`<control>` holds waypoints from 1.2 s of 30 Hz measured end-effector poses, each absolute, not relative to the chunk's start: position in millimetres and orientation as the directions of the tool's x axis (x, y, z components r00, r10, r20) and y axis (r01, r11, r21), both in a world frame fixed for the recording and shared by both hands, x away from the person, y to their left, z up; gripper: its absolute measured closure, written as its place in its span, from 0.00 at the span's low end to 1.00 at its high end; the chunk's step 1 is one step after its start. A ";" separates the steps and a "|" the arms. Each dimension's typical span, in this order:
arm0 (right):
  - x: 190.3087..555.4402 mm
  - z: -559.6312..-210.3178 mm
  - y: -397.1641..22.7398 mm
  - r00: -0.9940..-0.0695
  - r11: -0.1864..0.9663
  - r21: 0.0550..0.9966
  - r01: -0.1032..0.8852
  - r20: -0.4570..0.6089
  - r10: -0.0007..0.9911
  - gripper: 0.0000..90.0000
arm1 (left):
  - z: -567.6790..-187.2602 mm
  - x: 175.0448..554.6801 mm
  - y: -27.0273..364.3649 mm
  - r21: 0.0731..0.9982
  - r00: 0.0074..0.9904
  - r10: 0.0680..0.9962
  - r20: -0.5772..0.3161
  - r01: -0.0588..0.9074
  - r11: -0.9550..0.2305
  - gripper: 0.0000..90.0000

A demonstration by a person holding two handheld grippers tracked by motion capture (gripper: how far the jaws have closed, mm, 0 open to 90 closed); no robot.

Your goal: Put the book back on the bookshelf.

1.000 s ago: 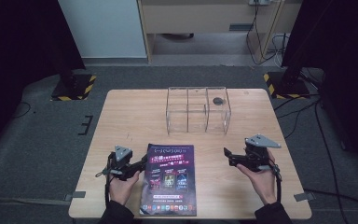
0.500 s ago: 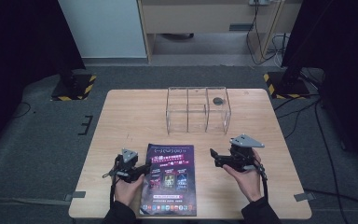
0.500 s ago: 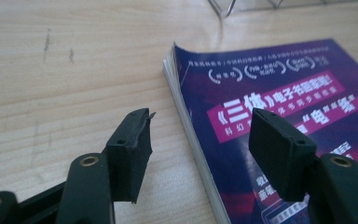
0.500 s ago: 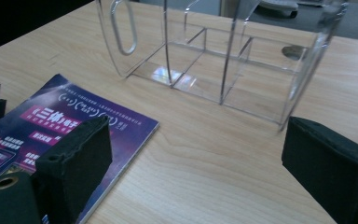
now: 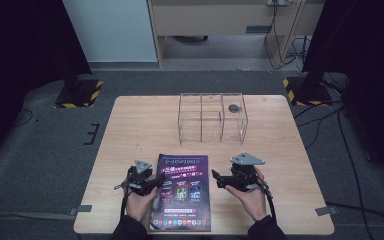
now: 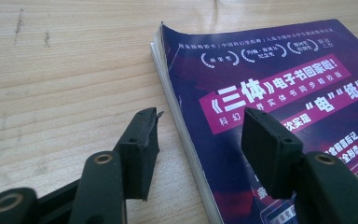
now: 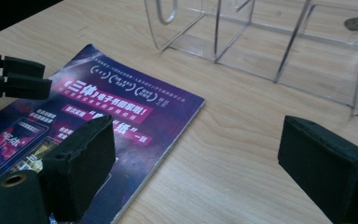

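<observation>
Left gripper [image 6: 198, 140] jaws straddle the magazine's [image 5: 182, 190] left edge, have just been closing, pads not pressing yet. Right gripper [image 7: 196, 172] spread wide, holding nothing, just right of it. Magazine flat on the table's [image 5: 130, 130] near side (clear organizer [image 5: 212, 117] beyond).

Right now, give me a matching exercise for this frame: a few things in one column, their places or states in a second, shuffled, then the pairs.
Things:
1. magazine
2. clear box
3. left gripper
4. right gripper

Places or states:
A. jaws wide open, over the magazine's right edge
B. flat at the table's near edge, between the hands
C. jaws straddling the magazine's left edge
D. at the far middle of the table, split into compartments

Pairs: 1-B, 2-D, 3-C, 4-A
</observation>
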State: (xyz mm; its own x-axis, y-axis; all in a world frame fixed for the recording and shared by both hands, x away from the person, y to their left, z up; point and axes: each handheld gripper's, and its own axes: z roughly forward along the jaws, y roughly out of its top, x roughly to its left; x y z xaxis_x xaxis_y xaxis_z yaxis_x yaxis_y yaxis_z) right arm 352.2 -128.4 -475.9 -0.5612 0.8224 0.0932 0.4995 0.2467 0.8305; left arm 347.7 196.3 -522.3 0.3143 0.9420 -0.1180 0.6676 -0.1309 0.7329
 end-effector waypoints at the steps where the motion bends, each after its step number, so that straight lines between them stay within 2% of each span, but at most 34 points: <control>1: 351.4 -477.7 -126.1 -0.563 0.247 0.830 0.500 0.095 0.821 0.13 | -522.9 348.2 196.2 0.732 0.316 0.941 -0.124 0.669 -0.129 0.53; 14: 343.8 -502.3 -97.9 -0.606 0.300 0.793 0.531 0.107 0.788 0.18 | -526.9 351.3 192.7 0.735 0.335 0.933 -0.133 0.665 -0.134 0.56; 22: 339.3 -513.0 -84.0 -0.625 0.331 0.778 0.534 0.099 0.774 0.19 | -529.2 352.0 194.7 0.735 0.332 0.928 -0.169 0.670 -0.106 0.56; 27: 336.5 -522.6 -76.6 -0.630 0.347 0.763 0.545 0.099 0.771 0.19 | -531.1 354.6 193.2 0.739 0.339 0.924 -0.175 0.665 -0.104 0.51; 36: 333.7 -534.0 -69.1 -0.635 0.361 0.747 0.558 0.105 0.766 0.22 | -531.5 354.5 191.9 0.742 0.336 0.926 -0.171 0.662 -0.104 0.50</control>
